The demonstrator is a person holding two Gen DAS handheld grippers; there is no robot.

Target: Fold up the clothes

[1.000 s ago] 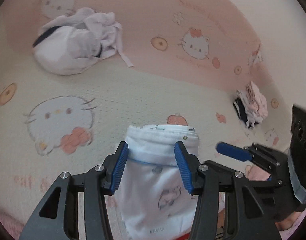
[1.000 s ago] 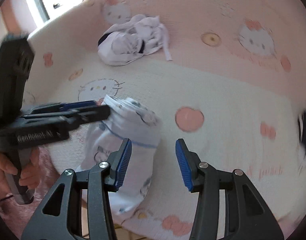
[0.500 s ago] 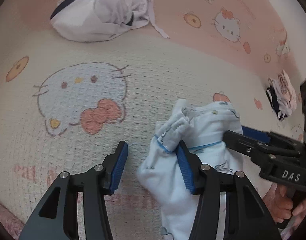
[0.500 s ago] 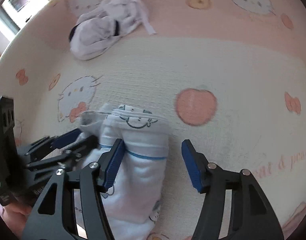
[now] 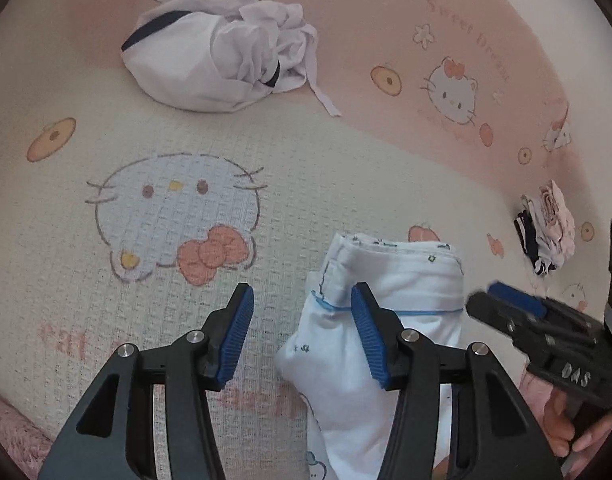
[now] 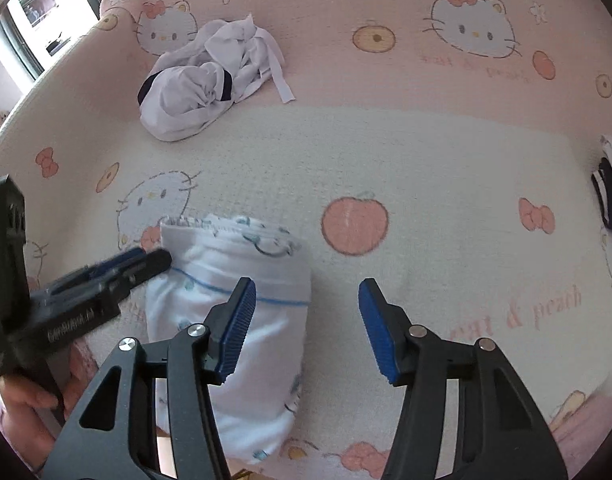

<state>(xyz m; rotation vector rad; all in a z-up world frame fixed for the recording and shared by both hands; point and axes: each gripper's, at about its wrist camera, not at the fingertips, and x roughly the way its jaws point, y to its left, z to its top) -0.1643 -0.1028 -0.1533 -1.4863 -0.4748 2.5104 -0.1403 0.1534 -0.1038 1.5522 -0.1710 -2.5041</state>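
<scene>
A small white garment (image 5: 390,280) with blue trim and tiny prints lies folded on the cream cartoon-cat mat (image 5: 146,280), its waistband end away from me. My left gripper (image 5: 302,336) stands open over the garment's left edge; its right finger overlaps the cloth and no pad presses on it. In the right wrist view the garment (image 6: 234,272) lies low and left. My right gripper (image 6: 306,324) straddles the cloth's right edge with its jaws closing, pads still off the fabric. Each gripper shows in the other's view: right gripper (image 5: 494,304), left gripper (image 6: 158,258).
A crumpled white garment with dark trim (image 5: 222,68) (image 6: 202,88) lies at the back by the pink raised side. A small stack of clothes (image 5: 546,228) (image 6: 610,200) sits far right. A person's hand (image 5: 578,432) (image 6: 22,400) holds each handle. A fluffy pink rug (image 5: 10,432) borders the mat.
The left gripper, earlier straddling the garment's top, has slid to its left edge. The right gripper has shifted toward the right edge. Both have sunk closer to the mat and rolled.
</scene>
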